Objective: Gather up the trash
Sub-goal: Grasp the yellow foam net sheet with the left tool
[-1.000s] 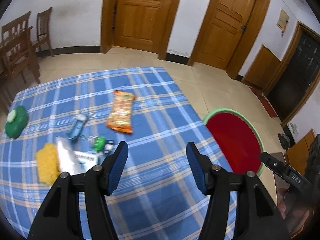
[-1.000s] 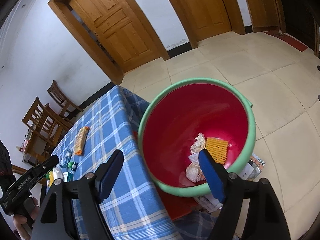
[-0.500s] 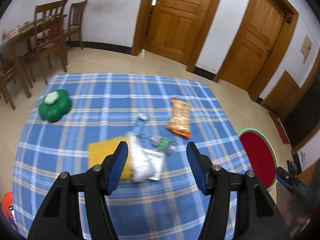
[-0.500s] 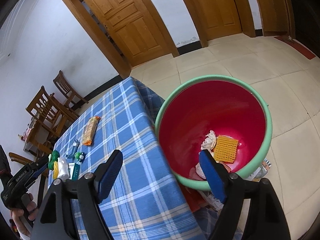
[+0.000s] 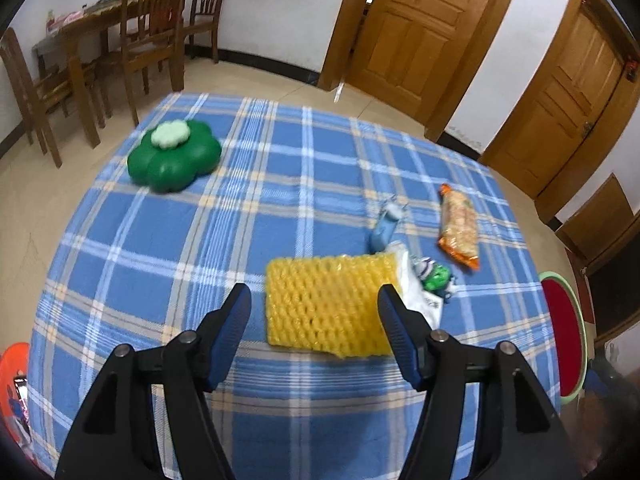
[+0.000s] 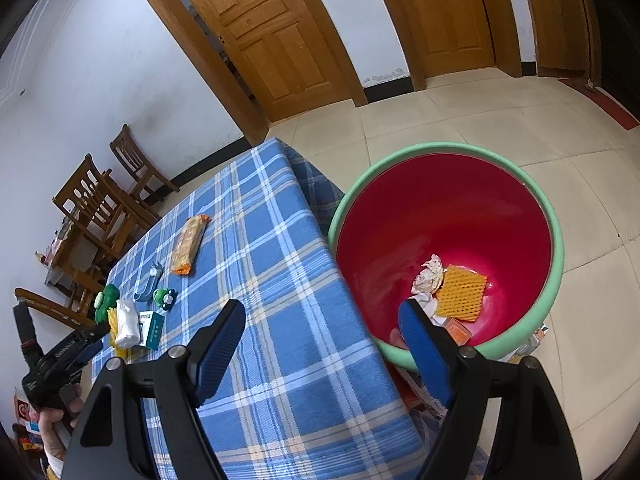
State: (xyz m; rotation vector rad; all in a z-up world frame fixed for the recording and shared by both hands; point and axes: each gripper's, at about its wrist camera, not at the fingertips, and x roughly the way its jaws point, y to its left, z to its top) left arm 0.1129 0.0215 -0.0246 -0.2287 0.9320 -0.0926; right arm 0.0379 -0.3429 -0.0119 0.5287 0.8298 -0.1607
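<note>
Blue plaid tablecloth [image 5: 192, 240] carries the remaining trash. L gripper [image 5: 314, 322] is aimed at yellow foam net [image 5: 326, 306]; jaws have just been opening, net lies beyond them, untouched. R gripper [image 6: 322, 338] hangs w/ jaws wide, empty, near red bin [image 6: 452, 216] off table's right edge. Snack packet [image 5: 458, 226] lies far right; likely later pick.
</note>
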